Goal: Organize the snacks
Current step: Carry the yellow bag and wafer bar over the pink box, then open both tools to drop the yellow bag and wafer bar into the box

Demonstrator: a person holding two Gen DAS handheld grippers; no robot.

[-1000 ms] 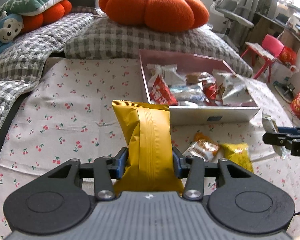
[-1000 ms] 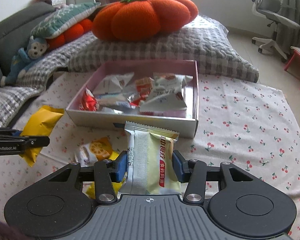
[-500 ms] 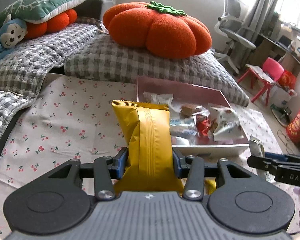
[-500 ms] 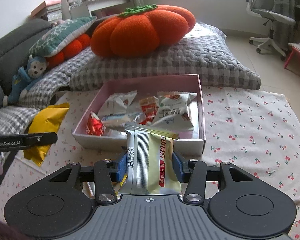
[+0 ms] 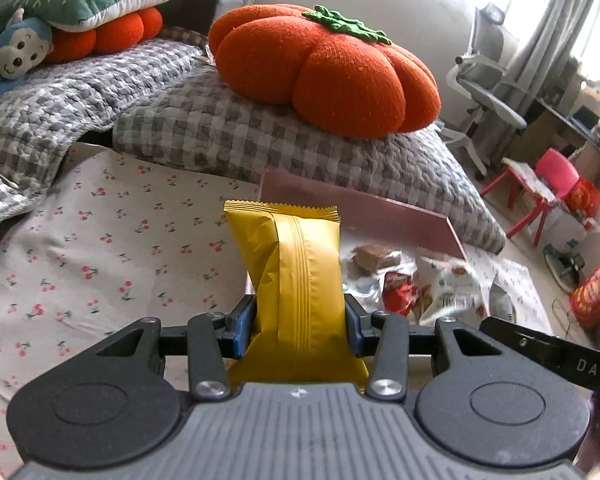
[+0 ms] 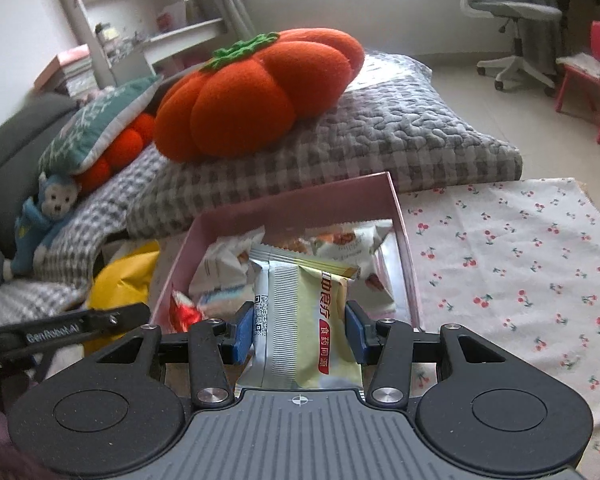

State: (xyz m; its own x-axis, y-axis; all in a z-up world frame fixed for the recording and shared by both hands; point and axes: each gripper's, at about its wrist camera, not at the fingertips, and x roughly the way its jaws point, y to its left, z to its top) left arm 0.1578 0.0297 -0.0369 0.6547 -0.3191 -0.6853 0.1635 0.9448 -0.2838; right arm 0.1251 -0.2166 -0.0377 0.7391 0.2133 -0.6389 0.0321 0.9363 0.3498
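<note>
Left gripper (image 5: 300, 326): fingers clamped on the yellow packet (image 5: 296, 280), which stands upright between the blue pads, just short of the pink box (image 5: 360, 210).
Right gripper (image 6: 300, 328): fingers clamped on the pale green-and-silver packet (image 6: 304, 320), upright, at the box's near edge.
Pink box: on the cherry-print cloth (image 6: 520, 264), holding loose wrapped snacks (image 6: 340, 246).
Beyond the box: grey checked quilt (image 6: 380, 140), orange pumpkin cushion (image 6: 252, 92) on it.
</note>
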